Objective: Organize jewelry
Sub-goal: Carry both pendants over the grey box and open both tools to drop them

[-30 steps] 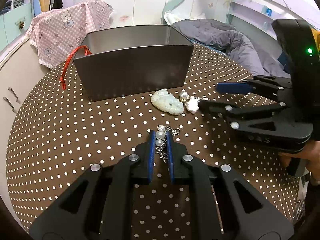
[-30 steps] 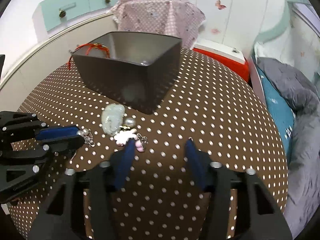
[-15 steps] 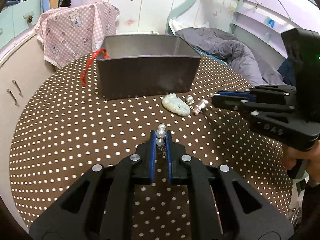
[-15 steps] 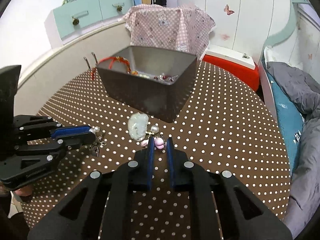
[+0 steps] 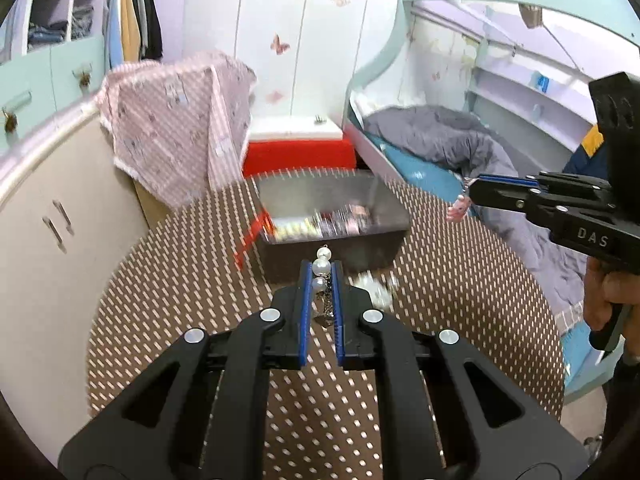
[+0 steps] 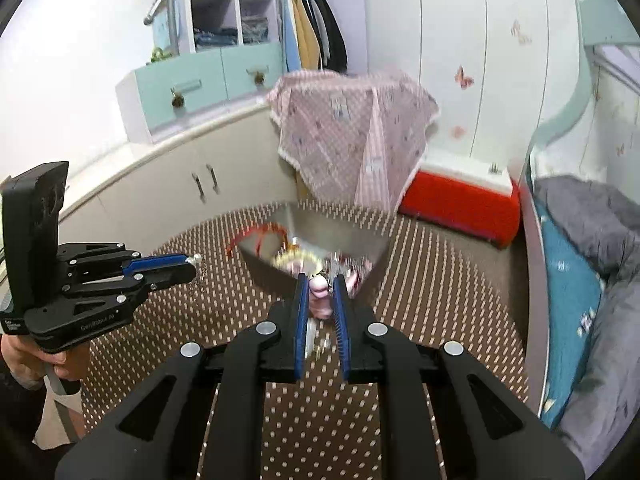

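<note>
A round table [image 5: 168,292] under a brown cloth with white dots fills the foreground. Beyond its far edge a pink checked cloth [image 6: 352,136] printed with small bears hangs over something hidden, and just right of it stands a red box with a white lid [image 6: 460,196]. To the right lies a bed with a crumpled grey duvet [image 5: 452,144] over a teal sheet [image 6: 568,280]. A curved cream cabinet [image 6: 168,192] runs along the left, with mint-green drawers [image 6: 204,88] above it. Farther back, clothes hang in an open wardrobe [image 6: 308,36], and butterfly stickers [image 6: 464,78] dot the white doors.
</note>
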Action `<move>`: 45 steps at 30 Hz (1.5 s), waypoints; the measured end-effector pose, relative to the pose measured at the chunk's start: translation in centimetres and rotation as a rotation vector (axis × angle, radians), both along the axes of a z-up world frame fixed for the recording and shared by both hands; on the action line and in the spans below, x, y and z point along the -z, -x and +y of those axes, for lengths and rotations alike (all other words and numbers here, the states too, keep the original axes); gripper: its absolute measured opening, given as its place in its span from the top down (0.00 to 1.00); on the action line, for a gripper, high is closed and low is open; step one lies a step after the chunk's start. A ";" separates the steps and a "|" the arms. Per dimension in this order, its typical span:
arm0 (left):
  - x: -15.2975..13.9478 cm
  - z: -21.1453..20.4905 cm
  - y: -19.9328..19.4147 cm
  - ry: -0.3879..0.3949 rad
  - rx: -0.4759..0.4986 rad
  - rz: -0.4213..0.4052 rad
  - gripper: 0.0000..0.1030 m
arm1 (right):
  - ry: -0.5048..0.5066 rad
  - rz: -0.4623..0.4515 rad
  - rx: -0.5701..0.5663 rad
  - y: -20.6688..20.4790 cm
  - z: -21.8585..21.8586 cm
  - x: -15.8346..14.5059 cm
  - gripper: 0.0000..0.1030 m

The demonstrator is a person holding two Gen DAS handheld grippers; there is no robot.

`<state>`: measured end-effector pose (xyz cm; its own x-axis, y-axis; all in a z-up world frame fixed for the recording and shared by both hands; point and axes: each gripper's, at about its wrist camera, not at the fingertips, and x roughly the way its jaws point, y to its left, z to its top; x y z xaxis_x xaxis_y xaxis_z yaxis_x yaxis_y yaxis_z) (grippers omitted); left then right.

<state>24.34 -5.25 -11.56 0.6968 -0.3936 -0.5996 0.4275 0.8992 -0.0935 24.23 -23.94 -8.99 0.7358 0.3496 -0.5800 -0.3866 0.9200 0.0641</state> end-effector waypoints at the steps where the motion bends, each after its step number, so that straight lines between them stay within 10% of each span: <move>1: -0.9 0.2 -0.3 0.000 -0.006 -0.023 0.91 | -0.003 -0.018 -0.002 -0.1 0.0 -0.8 0.90; 11: -6.7 -0.3 -4.4 0.026 0.003 -0.142 0.91 | -0.027 -0.112 -0.018 -2.7 0.2 -5.8 0.90; 26: -5.7 -2.9 -9.9 0.013 0.000 -0.052 0.87 | -0.069 0.005 -0.020 -8.5 0.5 -4.1 0.89; 27: -5.5 -2.9 -10.3 -0.001 -0.008 -0.044 0.65 | -0.079 0.024 -0.015 -9.0 0.5 -3.7 0.83; 28: -5.3 -2.7 -10.4 -0.017 -0.037 -0.044 0.22 | -0.091 0.041 0.001 -9.4 0.3 -3.3 0.67; 29: -5.3 -2.3 -10.1 -0.023 -0.098 -0.078 0.16 | -0.102 0.047 0.011 -9.6 0.0 -3.1 0.58; 31: -5.6 -1.4 -9.8 -0.002 -0.120 -0.102 0.09 | -0.153 0.055 0.051 -9.9 -0.9 -2.8 0.07; 45: -8.3 2.2 -5.5 0.025 -0.226 -0.200 0.06 | -0.473 0.028 0.166 -6.7 -5.4 -5.4 0.07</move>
